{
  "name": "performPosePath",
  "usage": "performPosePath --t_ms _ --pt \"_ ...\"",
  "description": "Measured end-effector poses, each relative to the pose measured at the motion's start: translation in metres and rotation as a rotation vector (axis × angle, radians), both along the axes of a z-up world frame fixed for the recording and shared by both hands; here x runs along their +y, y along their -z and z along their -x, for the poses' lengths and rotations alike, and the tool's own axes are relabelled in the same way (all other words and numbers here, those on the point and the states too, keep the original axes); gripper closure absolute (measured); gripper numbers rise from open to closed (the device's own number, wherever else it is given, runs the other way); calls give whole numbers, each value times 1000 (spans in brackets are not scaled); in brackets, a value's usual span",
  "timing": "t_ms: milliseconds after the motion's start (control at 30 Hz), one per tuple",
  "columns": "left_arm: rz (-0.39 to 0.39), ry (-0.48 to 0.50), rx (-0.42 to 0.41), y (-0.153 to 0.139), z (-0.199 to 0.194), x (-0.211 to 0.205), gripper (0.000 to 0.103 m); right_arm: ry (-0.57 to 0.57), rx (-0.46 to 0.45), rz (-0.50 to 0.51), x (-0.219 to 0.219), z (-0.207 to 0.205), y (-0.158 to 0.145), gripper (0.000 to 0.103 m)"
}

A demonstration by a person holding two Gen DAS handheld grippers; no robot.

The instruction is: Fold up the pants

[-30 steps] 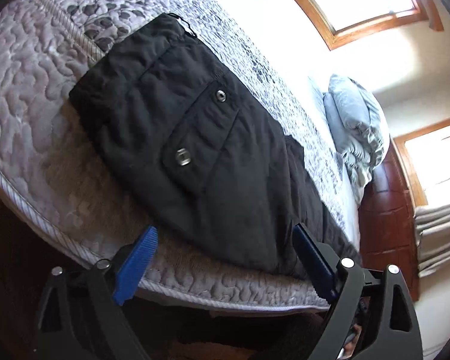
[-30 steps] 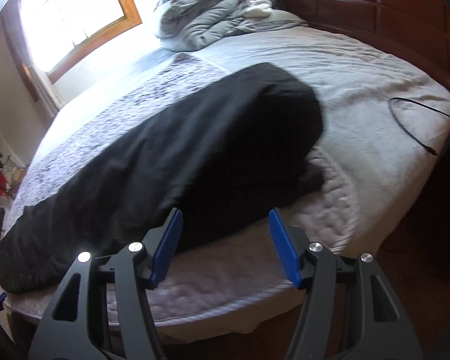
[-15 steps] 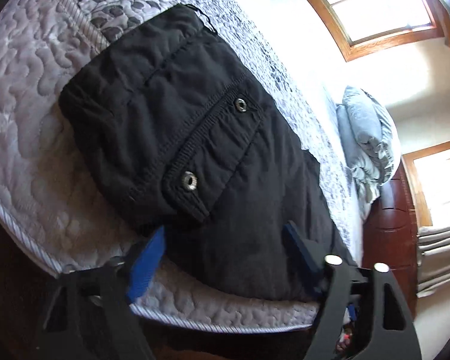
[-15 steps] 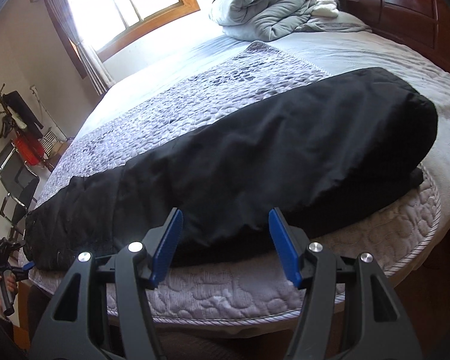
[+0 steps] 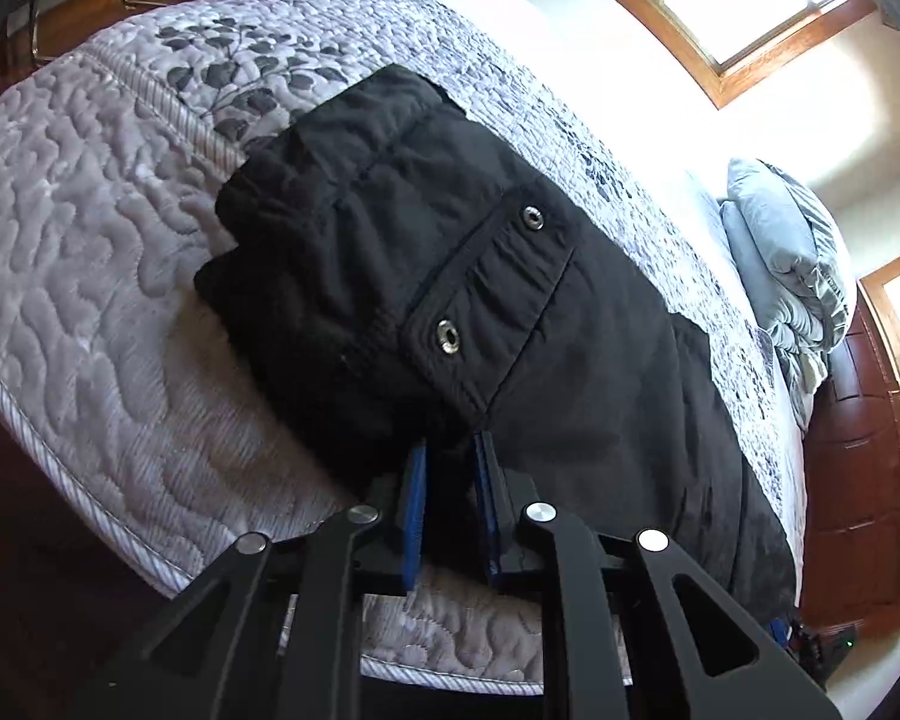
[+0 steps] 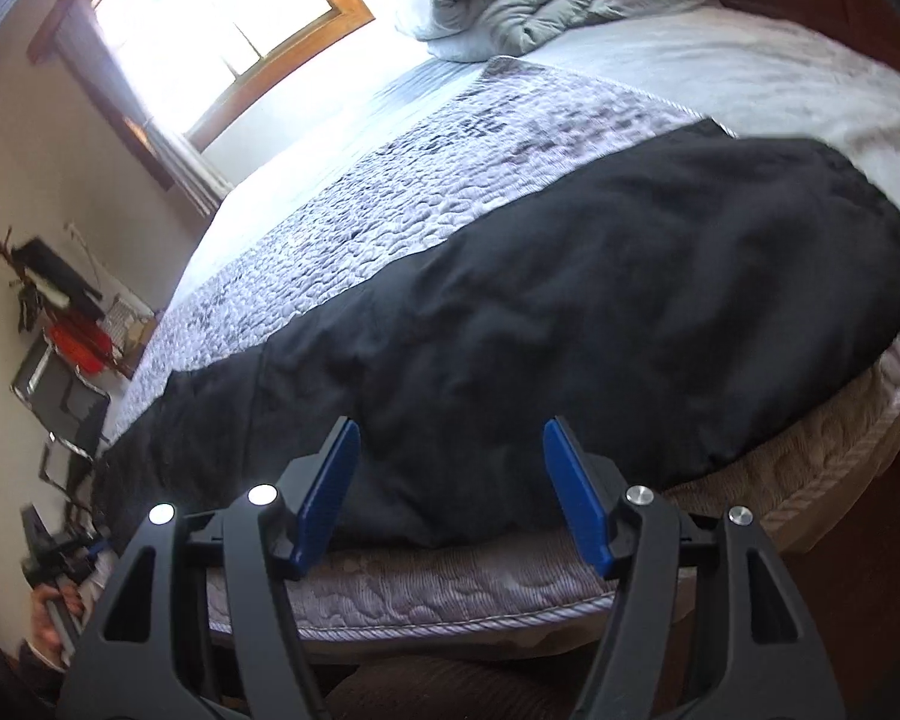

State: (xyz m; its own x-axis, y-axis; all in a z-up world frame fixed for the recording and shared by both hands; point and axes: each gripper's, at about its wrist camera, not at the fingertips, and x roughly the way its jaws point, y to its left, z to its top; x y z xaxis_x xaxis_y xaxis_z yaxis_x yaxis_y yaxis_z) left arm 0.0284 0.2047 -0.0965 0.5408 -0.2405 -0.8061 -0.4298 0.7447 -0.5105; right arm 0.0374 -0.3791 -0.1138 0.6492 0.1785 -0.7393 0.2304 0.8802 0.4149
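Along the near edge of the bed (image 5: 78,276), the black pants (image 5: 510,312) lie stretched out flat. Your left hand-held gripper (image 5: 450,450) has just closed, clamping their near hem below the snap pocket. Your right hand-held gripper (image 6: 447,438) stands apart, the pants' near edge between its pads.

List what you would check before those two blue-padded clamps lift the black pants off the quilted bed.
1. Left gripper shut on the black fabric pants, jaws having just closed: ok.
2. Right gripper gripping: not ok, open astride the pants' near edge.
3. Both layers pinched: cannot tell.
4. Pants flat on the grey quilted bedspread: ok.
5. Crumpled grey duvet clear of pants: ok.
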Motion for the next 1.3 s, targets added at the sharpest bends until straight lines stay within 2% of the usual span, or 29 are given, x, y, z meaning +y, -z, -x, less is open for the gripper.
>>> performPosePath --t_ms 133,333,433,467,500,533,567,600,633,800,933,1033,1100,1133,1167,1200,1233,1300 --pt "-19 8 -3 0 3 -1 88 111 -17 -106 -25 20 3 39" --pt "-29 19 6 -3 -9 -12 88 362 -28 -166 -85 60 6 33" --pt "-43 21 12 -2 -14 -15 87 443 -32 -243 -119 66 14 33" --pt "-42 20 13 -3 -17 -16 85 455 -37 -269 -130 65 17 33" --pt "-43 19 14 -3 -18 -17 84 458 -41 -283 -137 61 19 39" --pt "-45 20 14 -3 -19 -18 84 454 -42 -280 -143 56 21 43" --pt "-48 19 16 -3 -21 -20 83 447 -32 -264 -149 51 23 61" --pt "-49 17 19 -3 -21 -20 83 439 -17 -241 -152 45 23 90" --pt "-47 15 20 -1 -22 -20 83 413 -7 -212 -153 36 22 97" --pt "-28 -5 34 8 -26 -19 83 305 -19 -84 -146 -5 -5 100" --pt "-25 -27 34 11 -29 -23 83 171 -166 -77 -132 -44 -58 100" --pt "-23 -41 29 12 -28 -27 83 63 -310 -88 -122 -51 -90 101" --pt "-26 -41 27 12 -27 -30 83 36 -387 -96 -122 -44 -95 101" --pt "-27 -41 28 13 -28 -31 83 49 -381 -106 -125 -38 -88 101" --pt "-27 -43 29 13 -27 -31 83 90 -328 -111 -133 -33 -71 101" --pt "-28 -42 30 14 -27 -31 82 132 -264 -101 -142 -28 -53 100" --pt "-31 -38 30 14 -27 -32 81 196 -157 -78 -154 -24 -26 100" --pt "-40 -23 30 13 -29 -35 72 279 37 -53 -172 -16 20 80"
